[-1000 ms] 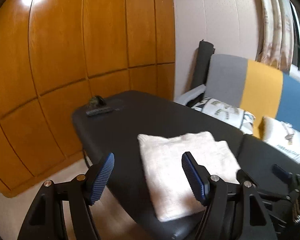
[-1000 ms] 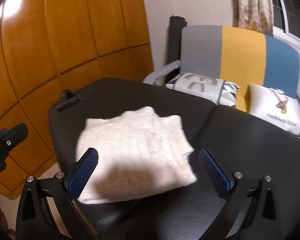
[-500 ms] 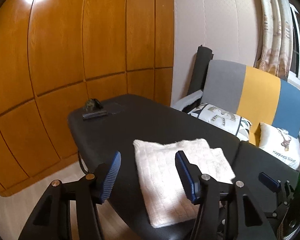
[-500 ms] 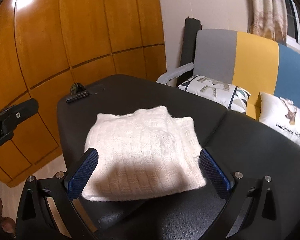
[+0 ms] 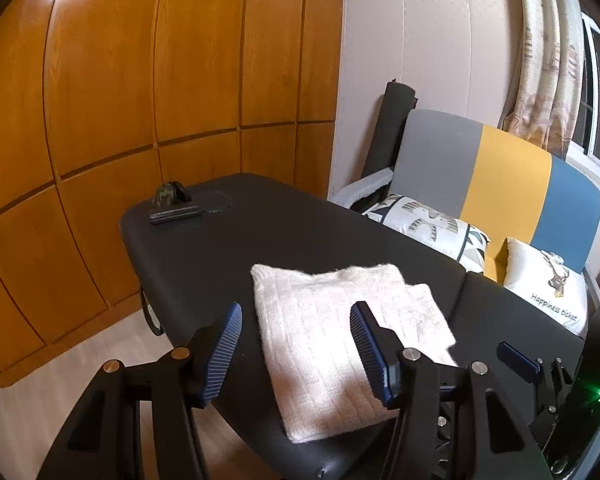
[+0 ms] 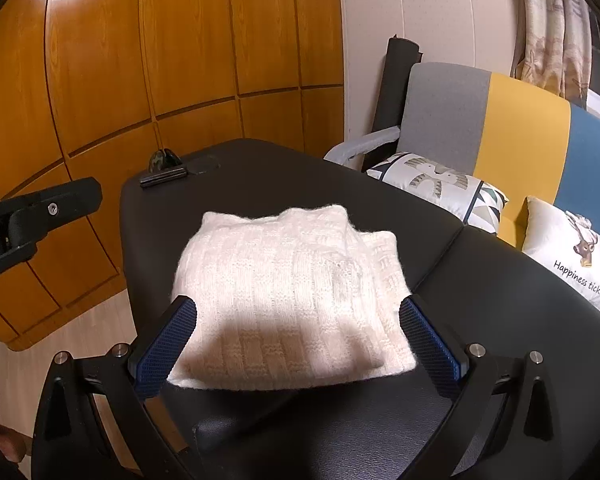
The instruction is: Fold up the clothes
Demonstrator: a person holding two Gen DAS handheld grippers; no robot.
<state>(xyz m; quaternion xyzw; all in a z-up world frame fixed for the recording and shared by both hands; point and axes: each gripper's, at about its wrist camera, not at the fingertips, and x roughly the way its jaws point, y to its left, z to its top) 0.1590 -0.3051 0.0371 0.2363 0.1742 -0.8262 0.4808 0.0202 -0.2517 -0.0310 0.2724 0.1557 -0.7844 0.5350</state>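
A cream knitted sweater (image 5: 320, 344) (image 6: 284, 264) lies folded into a thick rectangle near the front edge of the black padded table (image 5: 260, 248) (image 6: 300, 176). My left gripper (image 5: 296, 316) hovers over the sweater's left part, jaws open, blue pads clear of the knit. My right gripper (image 6: 296, 306) stands open and wider over the sweater's near edge, with nothing pinched between its pads. One blue pad of the right gripper (image 5: 516, 356) shows at the lower right of the left wrist view.
A small black bar and a camouflage-patterned item (image 5: 174, 208) (image 6: 164, 172) sit at the table's far left corner. A grey, yellow and blue sofa (image 5: 500, 172) with printed cushions (image 6: 436, 184) stands right of the table. Wooden wall panels (image 5: 140, 80) rise behind, and pale floor (image 5: 60, 360) lies to the left.
My left gripper's jaws have narrowed a little. Both views have shifted slightly, the right one with a small roll. The sweater lies where it was.
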